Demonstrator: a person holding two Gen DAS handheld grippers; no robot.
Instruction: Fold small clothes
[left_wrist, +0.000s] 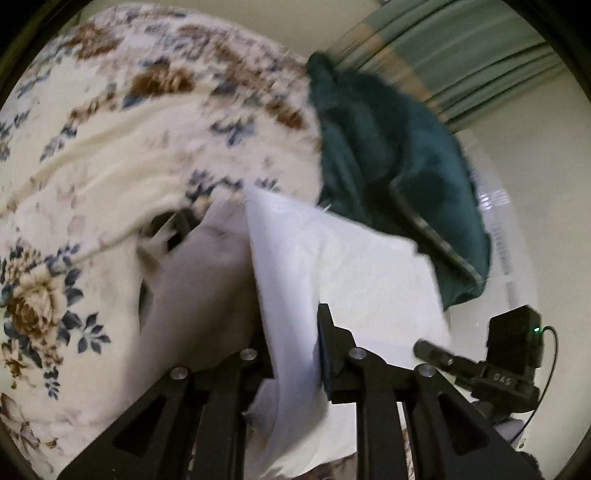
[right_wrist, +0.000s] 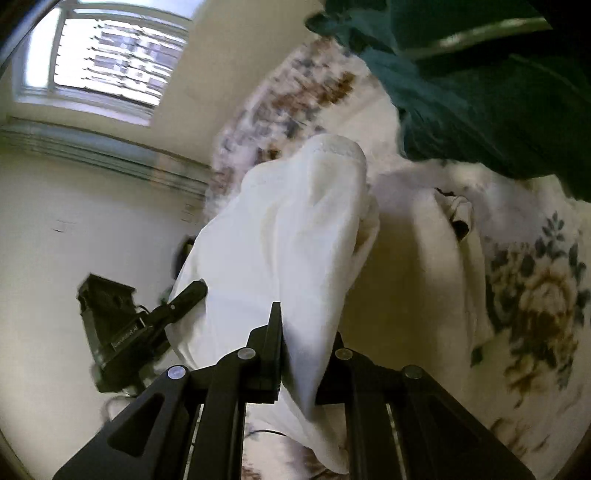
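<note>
Both tools are clamped on one white garment (left_wrist: 354, 266), held up off the floral bedspread (left_wrist: 74, 229). Left tool (left_wrist: 295, 350) pinches a folded edge; right tool (right_wrist: 299, 354) has a bunched corner between narrow jaws. Frames are blurred.

Risks, judged: thin cloth could slip from the left tool's pinch, since only an edge sits between the pads; uneven tension between the two tools could twist the fold; the hanging tail could drag over the dark green garment (left_wrist: 399, 177) lying just beside it on the bed.

Look: white, thin, soft, creased, draping in loose folds, hem visible at the top in the right wrist view.
</note>
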